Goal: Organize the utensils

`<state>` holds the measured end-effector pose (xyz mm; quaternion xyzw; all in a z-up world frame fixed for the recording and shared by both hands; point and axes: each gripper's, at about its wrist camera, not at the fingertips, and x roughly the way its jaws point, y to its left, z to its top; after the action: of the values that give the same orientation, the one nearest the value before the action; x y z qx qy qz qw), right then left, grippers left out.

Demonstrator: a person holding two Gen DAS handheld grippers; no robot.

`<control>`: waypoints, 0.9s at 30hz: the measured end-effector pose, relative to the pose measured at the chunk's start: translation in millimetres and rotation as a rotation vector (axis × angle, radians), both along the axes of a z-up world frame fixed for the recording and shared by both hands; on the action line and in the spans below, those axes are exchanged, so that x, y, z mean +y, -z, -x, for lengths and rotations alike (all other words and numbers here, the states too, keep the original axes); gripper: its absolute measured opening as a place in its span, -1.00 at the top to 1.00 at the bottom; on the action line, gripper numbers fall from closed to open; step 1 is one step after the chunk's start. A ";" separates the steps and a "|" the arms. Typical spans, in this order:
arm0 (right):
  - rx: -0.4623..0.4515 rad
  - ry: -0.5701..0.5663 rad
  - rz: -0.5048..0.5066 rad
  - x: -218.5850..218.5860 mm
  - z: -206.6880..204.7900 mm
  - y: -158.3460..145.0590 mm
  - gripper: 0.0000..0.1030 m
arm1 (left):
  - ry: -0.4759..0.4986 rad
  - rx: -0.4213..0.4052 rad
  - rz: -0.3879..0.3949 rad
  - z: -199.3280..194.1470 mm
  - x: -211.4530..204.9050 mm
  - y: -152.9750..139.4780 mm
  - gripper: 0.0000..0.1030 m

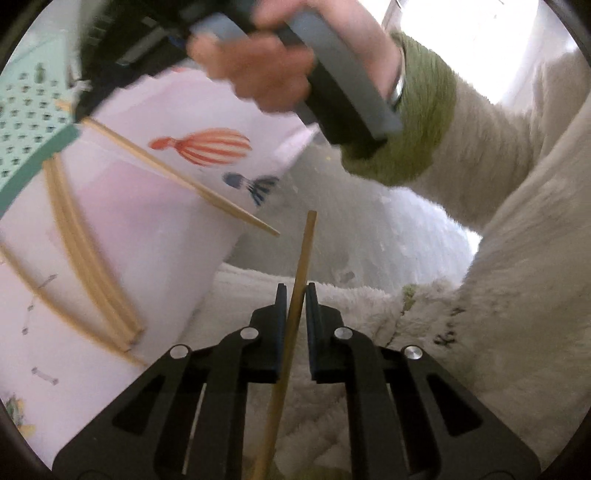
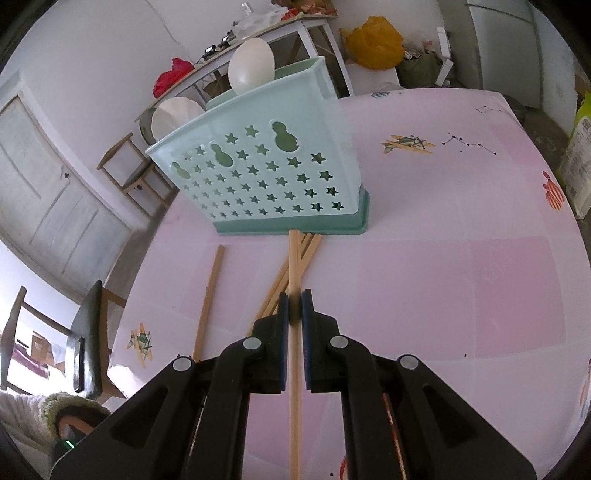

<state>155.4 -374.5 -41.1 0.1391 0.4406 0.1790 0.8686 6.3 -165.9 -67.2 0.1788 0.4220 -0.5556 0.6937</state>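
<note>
My left gripper (image 1: 295, 291) is shut on a wooden chopstick (image 1: 304, 251), held off the table's edge over the person's lap. Several chopsticks (image 1: 85, 258) lie on the pink table (image 1: 147, 221) to its left, one (image 1: 184, 181) jutting past the edge. My right gripper (image 2: 294, 299) is shut on another chopstick (image 2: 294, 258), whose tip points at the base of the green utensil holder (image 2: 266, 166). The holder has star cut-outs and holds a white spoon (image 2: 251, 64). More chopsticks (image 2: 280, 280) lie fanned under the gripper, and one (image 2: 210, 291) lies apart to the left.
The person's right hand (image 1: 258, 70) grips the other gripper's handle at the top of the left wrist view. The green holder's corner (image 1: 29, 122) shows at the left there. Chairs (image 2: 88, 343) stand beside the table's left edge. A shelf with clutter (image 2: 288, 22) is behind.
</note>
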 end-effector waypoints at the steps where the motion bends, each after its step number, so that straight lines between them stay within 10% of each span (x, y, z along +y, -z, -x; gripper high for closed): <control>1: -0.002 0.003 -0.006 -1.3 0.4 -0.2 0.87 | -0.026 0.001 0.023 -2.5 7.1 -7.5 0.84; 10: -0.026 0.024 -0.068 -10.7 3.1 -3.7 0.86 | -0.349 0.036 0.271 -46.4 89.3 -83.4 0.89; 19: -0.051 0.023 -0.101 -11.1 1.7 -9.6 0.87 | -0.659 -0.168 0.562 -106.1 154.5 -195.7 0.92; 27: -0.061 0.028 -0.123 -11.6 0.2 -10.6 0.87 | -0.740 -0.293 0.717 -158.6 147.1 -256.2 0.92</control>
<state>155.2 -386.1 -30.5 0.1927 0.3999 0.1978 0.8739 164.9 -18.8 189.0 -0.1544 0.1391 -0.3526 0.9124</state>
